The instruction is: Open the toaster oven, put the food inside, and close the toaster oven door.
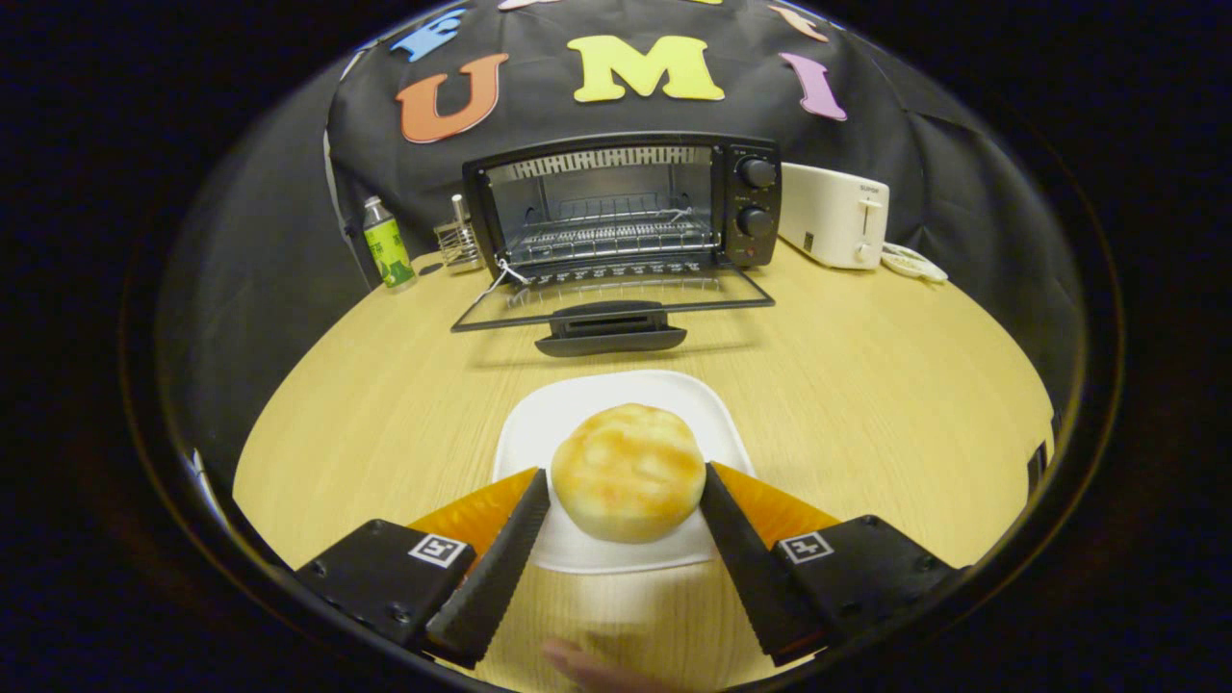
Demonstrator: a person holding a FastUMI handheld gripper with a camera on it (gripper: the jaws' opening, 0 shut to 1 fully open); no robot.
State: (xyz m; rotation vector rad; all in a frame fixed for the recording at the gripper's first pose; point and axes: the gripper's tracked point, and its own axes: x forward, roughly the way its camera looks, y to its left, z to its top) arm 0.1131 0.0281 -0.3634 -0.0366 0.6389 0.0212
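Round golden bun [628, 471] sits on a white square plate [568, 414], directly between the gripper [626, 476] fingers. Fingers spread about as wide as the bun; each fingertip [532, 493] sits right at the bun's side, left one at its left edge, right one at its right edge. Cannot tell whether either actually presses on it or merely stands beside it. Plate rests on a pale wooden table [866, 385], reaching a little ahead of the fingers. Beyond the plate, straight ahead: black toaster oven [624, 204], door [616, 296] dropped fully open and lying flat toward the gripper, handle at its near edge. Wire rack [606, 236] visible inside the cavity; two knobs on the oven's right panel. Right of the oven, just beside it, a white toaster [835, 214], then a small white dish [914, 263]. Left of the oven, a small wire holder [459, 241] and a green-labelled bottle [387, 243]. A fingertip [587, 666] of a person shows close under the gripper.
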